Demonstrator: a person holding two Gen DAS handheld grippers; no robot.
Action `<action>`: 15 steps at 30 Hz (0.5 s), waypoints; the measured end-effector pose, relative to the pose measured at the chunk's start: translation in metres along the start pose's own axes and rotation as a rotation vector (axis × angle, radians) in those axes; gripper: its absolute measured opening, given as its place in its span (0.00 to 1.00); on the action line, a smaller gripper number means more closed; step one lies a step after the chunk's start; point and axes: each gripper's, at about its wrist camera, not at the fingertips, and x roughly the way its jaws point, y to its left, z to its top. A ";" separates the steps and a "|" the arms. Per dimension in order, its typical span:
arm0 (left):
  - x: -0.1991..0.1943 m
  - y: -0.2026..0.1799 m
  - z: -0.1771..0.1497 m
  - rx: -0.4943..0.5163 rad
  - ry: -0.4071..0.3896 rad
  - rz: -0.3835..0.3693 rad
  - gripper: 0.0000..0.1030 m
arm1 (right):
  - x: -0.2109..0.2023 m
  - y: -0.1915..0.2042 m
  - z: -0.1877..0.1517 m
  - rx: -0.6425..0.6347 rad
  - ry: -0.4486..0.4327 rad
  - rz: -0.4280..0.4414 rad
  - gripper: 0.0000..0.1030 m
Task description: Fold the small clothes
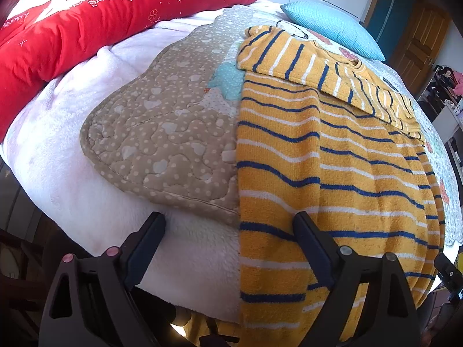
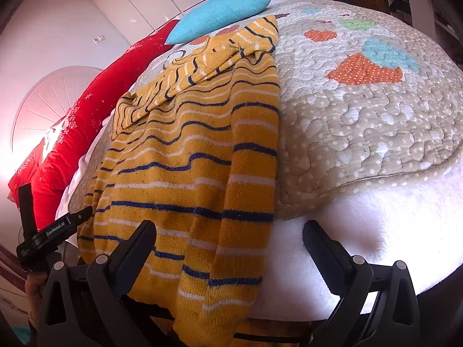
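Note:
A yellow sweater with blue and white stripes (image 1: 318, 159) lies lengthwise on the bed, its sleeves folded across the chest at the far end and its hem hanging over the near bed edge. It also shows in the right wrist view (image 2: 202, 150). My left gripper (image 1: 231, 231) is open over the hem's left edge, its right finger (image 1: 312, 248) resting on the fabric. My right gripper (image 2: 231, 240) is open over the hem's right edge, its left finger (image 2: 136, 248) on the fabric. Neither holds anything.
The sweater rests on a beige quilted mat with hearts (image 1: 162, 133) (image 2: 361, 110) over a white fleece blanket (image 1: 72, 173) (image 2: 332, 248). A red pillow (image 1: 72, 29) (image 2: 58, 144) and a blue cushion (image 1: 332, 26) (image 2: 220, 14) lie at the far side. The left gripper's body (image 2: 52, 234) shows in the right wrist view.

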 end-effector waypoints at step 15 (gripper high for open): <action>0.000 0.001 -0.001 0.000 -0.007 -0.005 0.88 | -0.004 -0.008 -0.003 0.047 -0.046 0.050 1.00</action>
